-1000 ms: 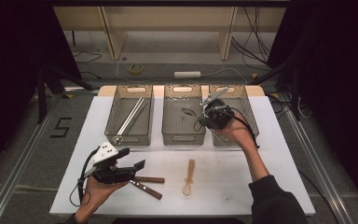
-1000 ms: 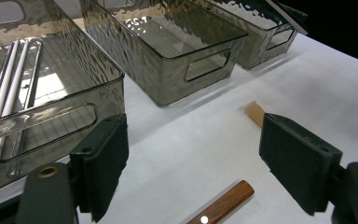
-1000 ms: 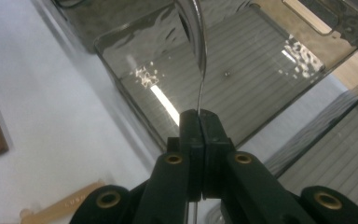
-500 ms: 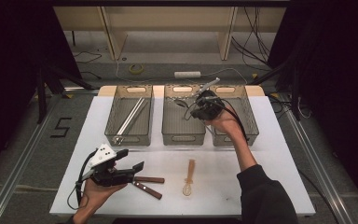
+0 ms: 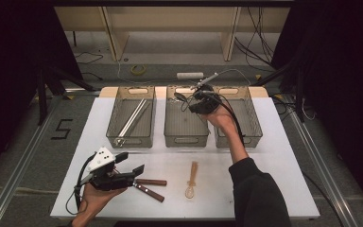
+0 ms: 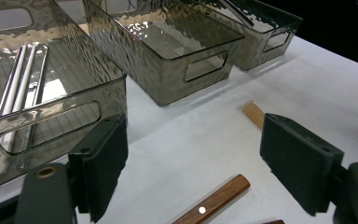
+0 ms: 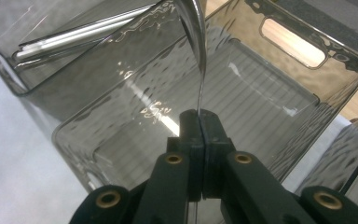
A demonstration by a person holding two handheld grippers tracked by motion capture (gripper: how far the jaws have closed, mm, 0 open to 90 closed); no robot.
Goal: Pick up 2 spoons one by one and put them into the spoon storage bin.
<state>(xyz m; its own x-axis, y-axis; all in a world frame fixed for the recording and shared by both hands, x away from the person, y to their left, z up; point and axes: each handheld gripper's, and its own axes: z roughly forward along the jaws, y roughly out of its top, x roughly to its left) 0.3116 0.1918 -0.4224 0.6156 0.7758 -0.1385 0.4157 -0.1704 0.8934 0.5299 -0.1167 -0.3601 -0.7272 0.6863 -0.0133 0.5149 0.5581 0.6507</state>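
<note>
Metal spoon in shut tool

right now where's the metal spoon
In the high view, the metal spoon is clamped in the right tool, above the middle bin.

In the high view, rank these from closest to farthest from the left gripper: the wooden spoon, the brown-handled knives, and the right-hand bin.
From the left gripper:
1. Brown-handled knives, on the table right beside its jaws.
2. Wooden spoon, lying mid-table, further right.
3. Right-hand bin, at the far right of the bin row.
</note>
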